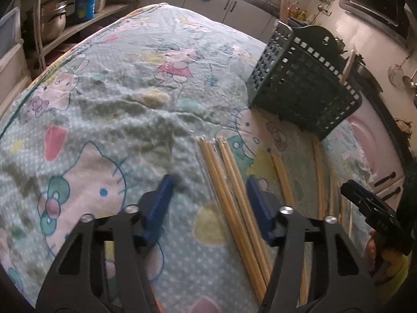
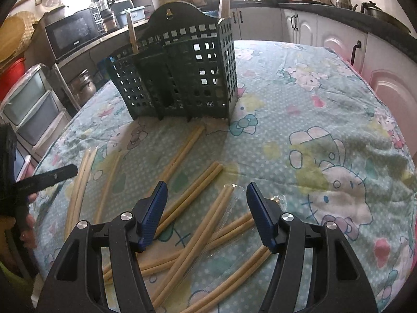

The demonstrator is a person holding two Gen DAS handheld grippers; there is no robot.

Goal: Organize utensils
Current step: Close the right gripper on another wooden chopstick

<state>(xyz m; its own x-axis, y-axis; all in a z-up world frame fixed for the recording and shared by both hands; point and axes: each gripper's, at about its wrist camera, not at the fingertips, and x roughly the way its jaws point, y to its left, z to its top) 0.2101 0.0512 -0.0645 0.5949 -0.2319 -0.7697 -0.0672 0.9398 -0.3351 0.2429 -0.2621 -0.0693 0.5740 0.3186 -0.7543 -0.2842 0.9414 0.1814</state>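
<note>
Chopsticks (image 2: 192, 195): most lie loose in wrapped pairs on the cartoon-print tablecloth (image 2: 325, 109), spread along its near edge in front of the green slotted caddy (image 2: 177, 70). Two or so stand in the caddy already, so sorting has barely started; the bulk is left. Left gripper (image 1: 208, 182) hangs over one pair (image 1: 229, 195), fingers apart either side of it, pads not pressing. Right gripper (image 2: 207, 203) hovers above the crossed pile, fingers apart, nothing held. Caddy sits toward the table's middle, upright.

Cartoon tablecloth (image 2: 325, 109) — microwave (image 2: 70, 35), kettle (image 2: 341, 0)
</note>
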